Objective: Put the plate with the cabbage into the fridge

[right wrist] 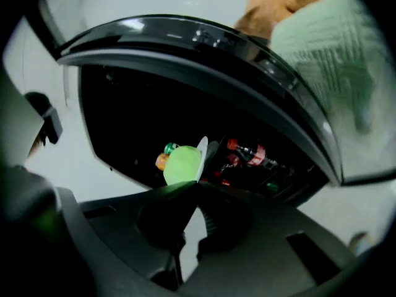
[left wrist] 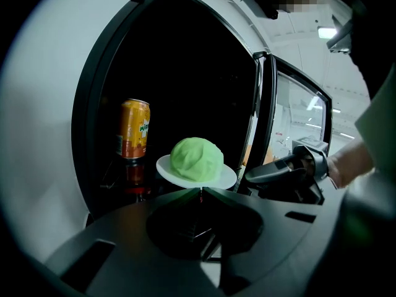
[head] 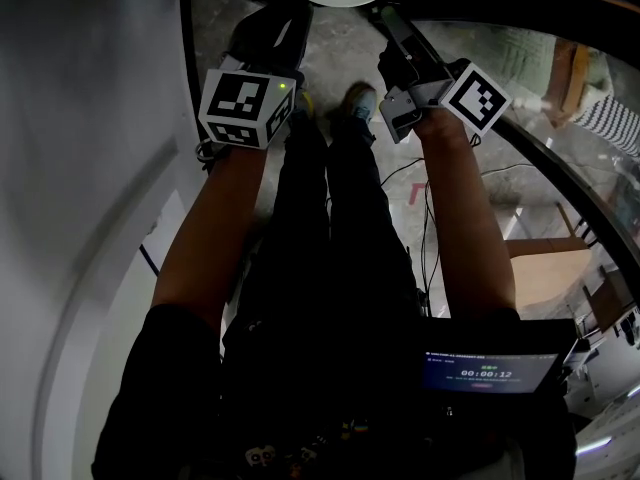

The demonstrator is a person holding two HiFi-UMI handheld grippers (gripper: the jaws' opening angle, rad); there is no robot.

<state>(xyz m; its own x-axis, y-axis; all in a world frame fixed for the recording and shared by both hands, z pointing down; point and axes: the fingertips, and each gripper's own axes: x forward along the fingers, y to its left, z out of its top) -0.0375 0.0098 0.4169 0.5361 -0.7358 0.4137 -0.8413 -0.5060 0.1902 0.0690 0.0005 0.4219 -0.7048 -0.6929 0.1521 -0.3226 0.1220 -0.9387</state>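
Left gripper (left wrist: 200, 192) and right gripper (right wrist: 197, 183) each clamp their jaws on one rim, facing the open fridge (left wrist: 91, 85) (dark inside). The plate (left wrist: 226, 177) hangs at twelve o'clock, cabbage (left wrist: 197, 158) heaped on it, orange can (left wrist: 134, 129) at ten o'clock.

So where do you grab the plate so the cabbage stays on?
By the thin bare rim of the plate, coming in level from two sides. The round cabbage fills the middle, leaving only the rim free. The left gripper and right gripper pinch it like that.
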